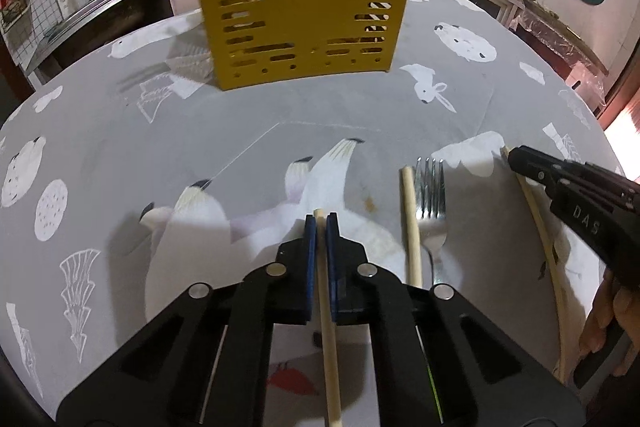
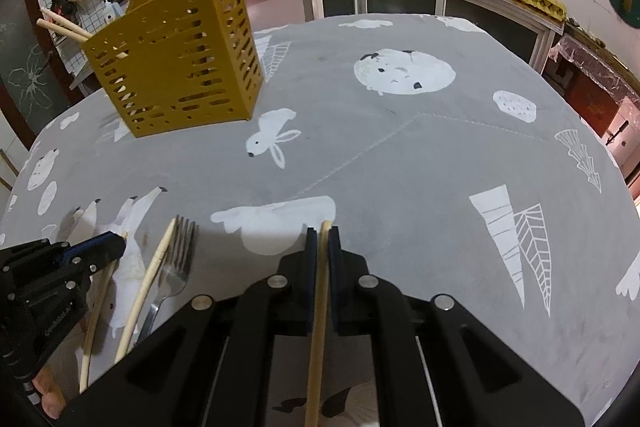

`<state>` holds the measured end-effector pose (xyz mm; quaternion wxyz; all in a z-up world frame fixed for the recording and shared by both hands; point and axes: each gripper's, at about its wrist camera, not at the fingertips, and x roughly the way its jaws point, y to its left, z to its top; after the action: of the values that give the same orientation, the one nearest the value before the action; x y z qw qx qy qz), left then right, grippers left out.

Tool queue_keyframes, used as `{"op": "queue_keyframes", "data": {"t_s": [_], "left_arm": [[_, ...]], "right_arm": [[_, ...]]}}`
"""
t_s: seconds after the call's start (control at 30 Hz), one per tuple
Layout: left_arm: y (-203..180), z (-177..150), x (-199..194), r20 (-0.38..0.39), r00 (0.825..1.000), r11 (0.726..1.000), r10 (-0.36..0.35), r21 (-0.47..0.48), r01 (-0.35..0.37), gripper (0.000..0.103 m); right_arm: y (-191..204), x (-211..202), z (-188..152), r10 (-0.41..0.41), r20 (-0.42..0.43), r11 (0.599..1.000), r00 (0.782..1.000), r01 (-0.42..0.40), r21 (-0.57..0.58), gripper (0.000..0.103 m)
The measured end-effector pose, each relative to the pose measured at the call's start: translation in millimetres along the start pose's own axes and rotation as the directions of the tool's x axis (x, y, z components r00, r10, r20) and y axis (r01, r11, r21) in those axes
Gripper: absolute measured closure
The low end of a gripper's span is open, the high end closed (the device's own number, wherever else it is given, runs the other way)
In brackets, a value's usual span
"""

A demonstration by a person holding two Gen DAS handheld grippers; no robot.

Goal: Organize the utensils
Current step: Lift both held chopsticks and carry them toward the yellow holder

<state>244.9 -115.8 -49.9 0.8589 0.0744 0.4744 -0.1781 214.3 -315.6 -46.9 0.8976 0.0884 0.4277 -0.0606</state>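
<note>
- pinching a chopstick [image 1: 325,307] at the bottom centre of the left wrist view, left gripper [image 1: 320,223] with blue pads closed tight on the thin stick, tip just poking past the fingertips; held lengthwise along the fingers, probably so it can be dropped end-first into the holder.
- clamping a second chopstick [image 2: 318,327] the same way at the bottom centre of the right wrist view, right gripper [image 2: 323,237] with jaws all but closed on it, one stick per gripper, likely to carry a pair in one trip.
- lying loose on the grey patterned tablecloth [image 1: 360,99], just right of the left gripper: a third chopstick [image 1: 412,227] beside a metal fork [image 1: 431,203], touching or nearly so, not yet picked up.
- standing farther off, top centre of the left wrist view and upper left of the right: yellow slotted utensil holder [image 1: 304,7], upright, with several chopsticks already leaning out of its top; slots presumably for draining.
- sitting beyond the table, kitchen counter and hanging tools, no part in this step.
</note>
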Motion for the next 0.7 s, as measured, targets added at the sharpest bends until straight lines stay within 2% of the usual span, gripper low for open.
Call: {"op": "queue_keyframes", "data": {"t_s": [0.2, 0.4, 0.53, 0.7], "left_arm": [[11, -5, -12, 0.024, 1.000, 1.000, 0.018, -0.015, -0.018, 0.099], [28, -4, -40, 0.098, 0.995, 0.998, 0.036, -0.055, -0.030, 0.099], [38, -2, -66, 0.177, 0.983, 0.996, 0.056, -0.080, -0.042, 0.099], [51, 2, -98, 0.284, 0.954, 0.991, 0.099, -0.118, -0.068, 0.100]], "right_arm": [[7, -6, 1, 0.010, 0.014, 1.000, 1.000, -0.010, -0.010, 0.097], [13, -22, 6, 0.031, 0.057, 0.999, 0.998, -0.030, -0.011, 0.097], [17, -41, 11, 0.053, 0.111, 0.998, 0.992, -0.051, -0.020, 0.097], [19, -64, 17, 0.079, 0.174, 0.997, 0.982, -0.076, -0.023, 0.097]]}}
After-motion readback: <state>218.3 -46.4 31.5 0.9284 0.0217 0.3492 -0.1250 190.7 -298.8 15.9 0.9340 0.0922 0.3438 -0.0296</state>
